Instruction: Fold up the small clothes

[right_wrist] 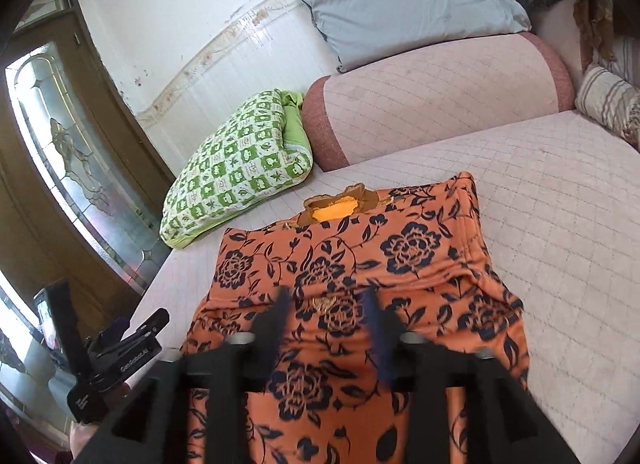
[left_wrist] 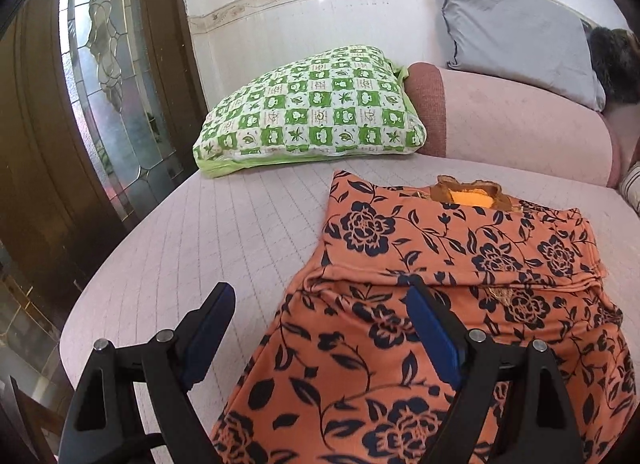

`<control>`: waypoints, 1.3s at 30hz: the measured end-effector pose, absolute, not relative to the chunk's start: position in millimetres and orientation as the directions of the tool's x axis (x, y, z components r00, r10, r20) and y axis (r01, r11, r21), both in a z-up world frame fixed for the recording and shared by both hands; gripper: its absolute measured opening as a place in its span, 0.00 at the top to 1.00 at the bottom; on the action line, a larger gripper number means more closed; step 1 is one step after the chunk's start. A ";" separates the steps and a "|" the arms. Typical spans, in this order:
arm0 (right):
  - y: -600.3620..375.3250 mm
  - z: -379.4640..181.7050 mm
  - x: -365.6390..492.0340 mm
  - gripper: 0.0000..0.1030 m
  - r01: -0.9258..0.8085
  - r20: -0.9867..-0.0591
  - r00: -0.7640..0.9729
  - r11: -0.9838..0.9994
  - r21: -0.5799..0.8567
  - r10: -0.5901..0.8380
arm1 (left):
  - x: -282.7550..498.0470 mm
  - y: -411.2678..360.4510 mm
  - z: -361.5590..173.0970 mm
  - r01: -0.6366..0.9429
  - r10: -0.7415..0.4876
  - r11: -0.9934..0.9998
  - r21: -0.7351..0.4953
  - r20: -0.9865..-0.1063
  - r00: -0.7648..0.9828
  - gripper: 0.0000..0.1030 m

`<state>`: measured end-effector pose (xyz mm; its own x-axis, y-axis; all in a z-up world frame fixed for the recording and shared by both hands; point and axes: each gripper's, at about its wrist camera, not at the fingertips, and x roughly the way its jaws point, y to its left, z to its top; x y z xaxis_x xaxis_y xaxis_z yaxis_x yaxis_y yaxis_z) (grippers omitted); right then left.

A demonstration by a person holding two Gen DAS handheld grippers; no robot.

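The orange floral garment (left_wrist: 460, 264) lies partly folded on the quilted sofa seat (left_wrist: 200, 232). Your left tongs (left_wrist: 320, 328) and right tongs (right_wrist: 326, 328) gape, empty. The fabric looks light, limp and clingy; pinch doubled edges at a corner.

we saw the orange floral garment (right_wrist: 360, 284) lying folded on the pale quilted sofa seat (right_wrist: 560, 224), collar toward the backrest. our right gripper (right_wrist: 326, 328) hovered over it, jaws apart, nothing between them. the left gripper (right_wrist: 116, 360) sat off the garment's left edge.
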<state>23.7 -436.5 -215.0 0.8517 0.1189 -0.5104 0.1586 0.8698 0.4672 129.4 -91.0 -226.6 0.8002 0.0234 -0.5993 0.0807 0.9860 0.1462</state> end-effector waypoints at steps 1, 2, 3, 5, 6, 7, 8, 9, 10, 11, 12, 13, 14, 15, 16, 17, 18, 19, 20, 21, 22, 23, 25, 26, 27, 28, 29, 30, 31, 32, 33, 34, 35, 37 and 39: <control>-435.8 -214.6 14.7 0.28 0.166 -0.490 0.866 0.865 0.473 0.102 | 127.1 -89.2 -225.7 0.082 0.018 0.987 0.139 -0.600 0.799 0.15; -434.5 -213.4 7.1 0.28 0.169 -0.474 0.876 0.865 0.472 0.087 | 124.4 -86.6 -223.7 0.080 0.014 0.989 0.128 -0.600 0.800 0.15; -433.7 -212.7 2.8 0.28 0.166 -0.469 0.879 0.866 0.472 0.087 | 122.3 -84.5 -221.8 0.077 0.010 0.990 0.120 -0.598 0.802 0.15; -432.1 -211.0 -4.7 0.28 0.151 -0.462 0.881 0.863 0.482 0.103 | 116.8 -79.4 -216.7 0.072 0.002 0.992 0.102 -0.587 0.809 0.15; -431.3 -210.2 -8.0 0.28 0.148 -0.458 0.883 0.863 0.482 0.104 | 114.1 -77.3 -214.7 0.069 0.002 0.993 0.100 -0.581 0.814 0.15; -430.0 -209.5 -10.7 0.28 0.148 -0.455 0.885 0.866 0.478 0.101 | 111.0 -75.1 -212.7 0.063 0.005 0.993 0.099 -0.573 0.820 0.15; -428.4 -209.3 -12.6 0.28 0.147 -0.456 0.885 0.869 0.473 0.098 | 107.3 -71.4 -210.3 0.059 0.004 0.994 0.093 -0.562 0.827 0.15; -427.3 -209.8 -13.5 0.28 0.146 -0.458 0.884 0.871 0.469 0.099 | 105.0 -67.0 -208.1 0.058 -0.002 0.995 0.084 -0.555 0.832 0.15; -425.7 -210.6 -14.0 0.28 0.145 -0.461 0.882 0.873 0.465 0.099 | 103.2 -63.9 -206.6 0.055 -0.004 0.996 0.076 -0.552 0.834 0.15; -424.1 -211.5 -14.1 0.28 0.145 -0.464 0.880 0.875 0.461 0.099 | 101.9 -58.4 -204.5 0.046 -0.001 0.997 0.067 -0.550 0.835 0.15; -422.7 -212.6 -13.7 0.28 0.146 -0.467 0.879 0.876 0.459 0.098 | 100.8 -53.9 -203.0 0.037 0.002 0.997 0.060 -0.548 0.836 0.15; -421.2 -214.2 -12.8 0.28 0.148 -0.471 0.877 0.877 0.458 0.098 | 100.0 -49.2 -201.5 0.028 0.004 0.998 0.052 -0.546 0.838 0.15; -419.6 -215.7 -11.3 0.28 0.148 -0.475 0.874 0.876 0.459 0.101 | 98.9 -43.1 -199.8 0.017 0.007 0.999 0.041 -0.542 0.840 0.15; -418.5 -216.5 -10.2 0.28 0.146 -0.476 0.873 0.875 0.461 0.104 | 98.4 -38.1 -198.3 0.008 0.012 0.999 0.034 -0.539 0.842 0.15; -416.7 -217.2 -8.9 0.28 0.145 -0.477 0.872 0.875 0.461 0.108 | 97.7 -33.0 -197.0 -0.002 0.017 1.000 0.029 -0.537 0.844 0.15; -414.6 -217.8 -7.1 0.28 0.142 -0.478 0.871 0.876 0.462 0.111 | 97.5 -27.1 -195.6 -0.013 0.023 1.000 0.024 -0.534 0.845 0.15; -412.3 -218.4 -5.2 0.28 0.138 -0.480 0.870 0.877 0.461 0.115 | 97.2 -21.0 -194.8 -0.024 0.031 1.000 0.019 -0.531 0.847 0.15; -409.6 -218.9 -3.1 0.28 0.134 -0.481 0.868 0.878 0.459 0.119 | 97.2 -15.8 -194.1 -0.035 0.038 0.999 0.015 -0.530 0.847 0.15; -407.6 -219.2 -1.2 0.28 0.130 -0.483 0.867 0.880 0.457 0.123 | 97.7 -10.1 -194.0 -0.046 0.044 0.999 0.009 -0.530 0.847 0.15; -404.5 -219.6 0.8 0.28 0.125 -0.485 0.866 0.883 0.453 0.126 | 98.1 -5.0 -194.2 -0.057 0.051 0.998 0.004 -0.531 0.846 0.15; -401.3 -220.2 3.0 0.28 0.120 -0.487 0.864 0.885 0.449 0.130 | 98.4 -0.4 -194.8 -0.067 0.057 0.998 0.000 -0.532 0.845 0.15; -398.8 -220.6 4.6 0.28 0.117 -0.489 0.862 0.887 0.447 0.132 | 99.1 4.6 -195.3 -0.077 0.062 0.997 -0.006 -0.534 0.843 0.15; -393.3 -221.4 7.8 0.28 0.110 -0.492 0.859 0.889 0.445 0.139 | 100.3 11.1 -196.1 -0.093 0.072 0.996 -0.012 -0.537 0.841 0.15; -391.6 -221.7 9.3 0.28 0.107 -0.492 0.859 0.890 0.444 0.142 | 100.8 14.4 -196.5 -0.100 0.077 0.995 -0.013 -0.538 0.839 0.15; -389.8 -221.6 10.4 0.28 0.105 -0.493 0.858 0.891 0.442 0.143 | 101.0 16.7 -196.6 -0.105 0.080 0.994 -0.015 -0.538 0.839 0.15; -388.0 -221.3 11.1 0.28 0.102 -0.492 0.859 0.892 0.441 0.144 | 101.0 18.3 -196.6 -0.107 0.082 0.994 -0.016 -0.538 0.839 0.15; -386.7 -221.0 11.4 0.28 0.100 -0.491 0.859 0.892 0.440 0.146 | 101.4 20.0 -196.6 -0.108 0.083 0.994 -0.014 -0.538 0.839 0.15; -385.5 -220.7 11.4 0.28 0.098 -0.490 0.859 0.893 0.440 0.148 | 101.1 20.9 -196.6 -0.110 0.086 0.994 -0.012 -0.537 0.839 0.15; -384.4 -220.5 10.9 0.28 0.096 -0.490 0.859 0.894 0.438 0.148 | 101.1 21.6 -196.8 -0.110 0.088 0.994 -0.008 -0.536 0.840 0.15; -383.8 -220.2 10.0 0.28 0.094 -0.491 0.858 0.896 0.434 0.148 | 99.9 22.1 -196.7 -0.111 0.092 0.994 -0.003 -0.534 0.840 0.15; -383.2 -220.3 8.3 0.28 0.094 -0.493 0.858 0.899 0.428 0.145 | 98.9 22.5 -196.6 -0.112 0.095 0.994 0.001 -0.533 0.841 0.15; -383.3 -220.4 6.7 0.28 0.095 -0.495 0.857 0.901 0.424 0.143 | 97.9 23.2 -196.7 -0.115 0.100 0.993 0.006 -0.531 0.841 0.15; -383.6 -220.5 4.3 0.28 0.096 -0.496 0.857 0.902 0.420 0.140 | 96.8 23.8 -196.6 -0.117 0.104 0.993 0.008 -0.530 0.842 0.15; -386.0 -221.6 -2.4 0.28 0.103 -0.500 0.856 0.905 0.413 0.131 | 94.9 25.2 -196.5 -0.120 0.107 0.993 0.010 -0.529 0.842 0.15; -390.3 -223.6 -10.1 0.28 0.114 -0.506 0.854 0.905 0.409 0.121 | 92.9 26.8 -196.4 -0.123 0.110 0.992 0.011 -0.530 0.840 0.15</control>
